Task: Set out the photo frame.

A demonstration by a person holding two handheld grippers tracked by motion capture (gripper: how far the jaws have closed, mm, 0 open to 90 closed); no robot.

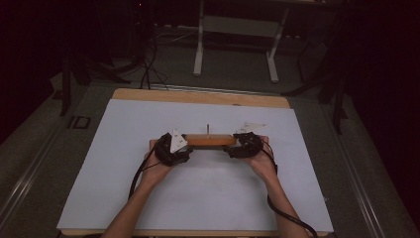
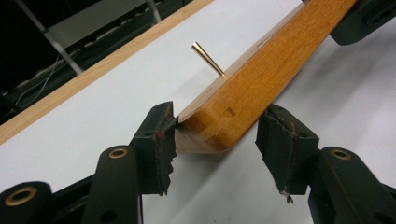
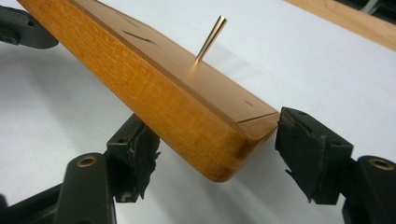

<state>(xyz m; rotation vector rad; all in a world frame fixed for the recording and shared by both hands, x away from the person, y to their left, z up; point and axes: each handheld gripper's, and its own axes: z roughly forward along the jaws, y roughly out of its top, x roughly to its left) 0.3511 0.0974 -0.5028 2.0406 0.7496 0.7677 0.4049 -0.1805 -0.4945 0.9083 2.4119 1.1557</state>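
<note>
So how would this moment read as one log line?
left gripper: open at block end | right gripper: open at other end | pin: upright | table

From my high view the room is dark and grainy, and only the white sheet (image 1: 198, 188) looks bright. My two gripper views are much brighter and sharp up close. The wooden block (image 3: 177, 107) has a soft shine, and the far edges go blurry.
</note>
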